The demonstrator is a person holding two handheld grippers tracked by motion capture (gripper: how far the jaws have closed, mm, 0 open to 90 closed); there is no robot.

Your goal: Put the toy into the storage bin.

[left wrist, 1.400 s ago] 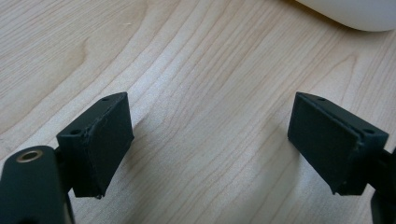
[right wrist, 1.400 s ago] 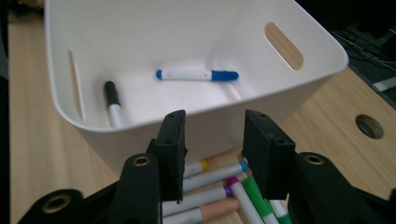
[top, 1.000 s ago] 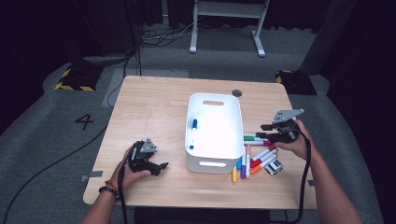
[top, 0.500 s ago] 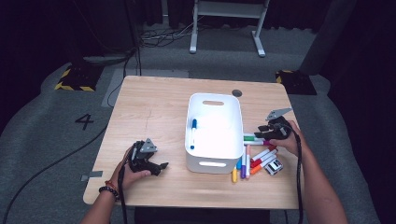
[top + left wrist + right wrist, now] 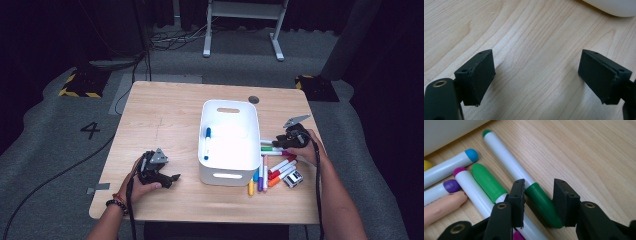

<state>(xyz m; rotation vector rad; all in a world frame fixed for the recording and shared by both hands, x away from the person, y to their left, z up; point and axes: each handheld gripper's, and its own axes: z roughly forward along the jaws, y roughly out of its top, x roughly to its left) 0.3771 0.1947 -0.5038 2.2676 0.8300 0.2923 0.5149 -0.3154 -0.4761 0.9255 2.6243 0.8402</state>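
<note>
1. The right gripper point(image 5: 537, 202) sits low over the dark green marker point(image 5: 541, 203), one jaw on each side of its cap; the jaws have just been closing, yet a gap shows between the right pad and the cap, so they do not clamp it.
2. That marker lies on the wooden surface point(image 5: 586, 152) in the lower middle of the right gripper view, its white barrel running up toward the upper left.
3. Just left of it lie a light green marker point(image 5: 487, 181) and a magenta-capped marker point(image 5: 469, 185) — side by side, touching or nearly so.
4. Farther left are a blue-capped marker point(image 5: 454, 163) and a purple-capped marker point(image 5: 441, 191), with a fingertip point(image 5: 444, 205) (lower left of the frame) touching the magenta-capped one.
5. In the high view the right gripper point(image 5: 286, 142) is at the right of centre, just beside the white bin point(image 5: 230, 172), above the row of markers point(image 5: 270, 172).
6. A blue marker point(image 5: 207, 141) lies inside the bin near its left wall.
7. The left gripper point(image 5: 170, 179) rests on the surface at the lower left — its jaws stand wide apart with nothing between them.
</note>
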